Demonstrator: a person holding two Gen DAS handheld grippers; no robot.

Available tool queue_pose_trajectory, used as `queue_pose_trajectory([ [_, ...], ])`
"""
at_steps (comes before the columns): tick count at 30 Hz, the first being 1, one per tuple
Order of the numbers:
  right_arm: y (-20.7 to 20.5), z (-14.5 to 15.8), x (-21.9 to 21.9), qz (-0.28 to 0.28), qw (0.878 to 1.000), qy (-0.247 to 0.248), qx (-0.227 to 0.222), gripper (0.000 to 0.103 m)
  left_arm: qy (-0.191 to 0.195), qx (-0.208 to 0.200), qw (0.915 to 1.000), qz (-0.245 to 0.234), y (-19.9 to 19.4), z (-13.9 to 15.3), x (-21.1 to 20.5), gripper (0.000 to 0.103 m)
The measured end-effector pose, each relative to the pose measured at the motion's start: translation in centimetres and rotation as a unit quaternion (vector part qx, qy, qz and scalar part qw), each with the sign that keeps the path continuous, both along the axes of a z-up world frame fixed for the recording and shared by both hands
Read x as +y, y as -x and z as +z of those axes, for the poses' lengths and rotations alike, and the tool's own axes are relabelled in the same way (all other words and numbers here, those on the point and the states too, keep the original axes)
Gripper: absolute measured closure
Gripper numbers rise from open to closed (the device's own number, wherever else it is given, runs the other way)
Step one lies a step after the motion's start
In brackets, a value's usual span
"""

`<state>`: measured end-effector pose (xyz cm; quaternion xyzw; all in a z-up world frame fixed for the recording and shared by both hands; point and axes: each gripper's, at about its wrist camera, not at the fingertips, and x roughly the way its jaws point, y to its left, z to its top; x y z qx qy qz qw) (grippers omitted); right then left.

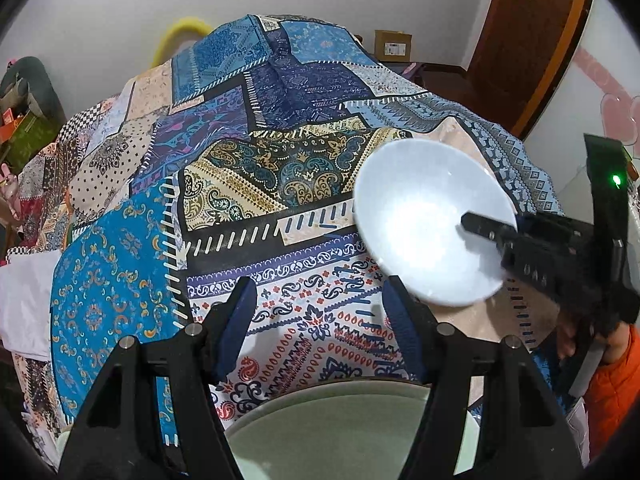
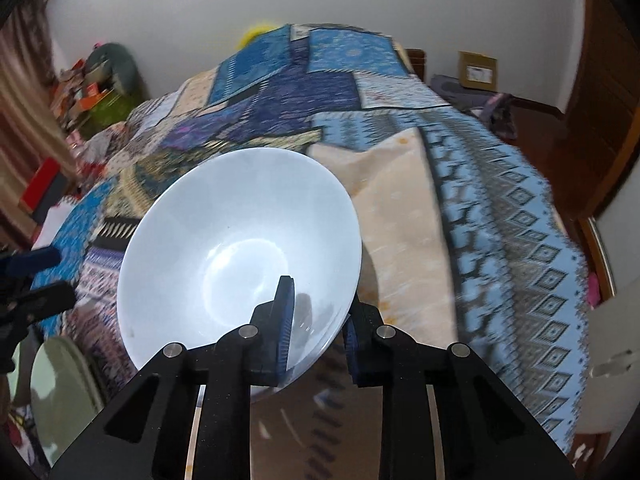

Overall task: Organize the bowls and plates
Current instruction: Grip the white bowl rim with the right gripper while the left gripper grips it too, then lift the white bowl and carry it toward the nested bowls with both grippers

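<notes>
Item: white bowl (image 2: 240, 256). Plain, deep, no pattern. Held tilted above the patchwork cloth (image 1: 256, 168), with its hollow facing both cameras. In the left wrist view it appears to the right of centre, over the boundary between the paisley patches and a plain peach patch.

Item: right gripper (image 2: 316, 320). Black frame, blue pads. Its fingers (image 2: 285, 320) are clamped on the near rim of the white bowl, one finger inside the hollow and the other outside against the wall. In the left wrist view it enters from the right edge, carried by a hand (image 1: 576, 340) with an orange sleeve (image 1: 612, 384) behind it.

Item: left gripper (image 1: 320, 300). Black frame, blue pads. Fingers stand apart with nothing between them, only the patterned cloth showing through the gap. It hangs over the far rim of the green plate.

Item: green plate (image 1: 328, 432). Pale green, round, lying flat on the cloth at the near edge of the left wrist view, partly covered by the gripper's frame. In the right wrist view it sits at lower left, apart from the bowl.

Item: cloth-covered surface. Whether a bench or a bed lies beneath cannot be told.

Item: cardboard box (image 1: 393, 43). Stands beyond the far edge, near a brown door (image 1: 532, 40).
</notes>
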<state>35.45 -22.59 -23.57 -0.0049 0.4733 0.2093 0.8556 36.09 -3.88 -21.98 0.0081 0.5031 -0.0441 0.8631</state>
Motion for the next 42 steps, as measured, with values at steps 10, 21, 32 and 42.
queue_pose_trajectory([
  [10, 1.7, -0.4, 2.8, 0.053, 0.998, -0.011, 0.013, 0.083, 0.016, 0.032, 0.9993, 0.009, -0.8, -2.3, 0.2, 0.038],
  [21, 2.0, -0.7, 3.1, 0.036, 0.999, -0.031, 0.018, 0.083, 0.056, 0.088, 0.9946, -0.004, -1.6, -4.9, -0.2, 0.078],
  [32, 2.9, 0.7, 3.4, 0.028, 0.999, -0.026, 0.006, 0.083, 0.038, 0.062, 0.9973, 0.000, -0.6, -3.7, -0.2, 0.083],
  [42, 5.0, 4.4, 4.0, 0.026, 0.999, -0.033, -0.022, 0.083, 0.040, 0.020, 0.9990, 0.001, 2.3, 0.7, 0.3, 0.083],
])
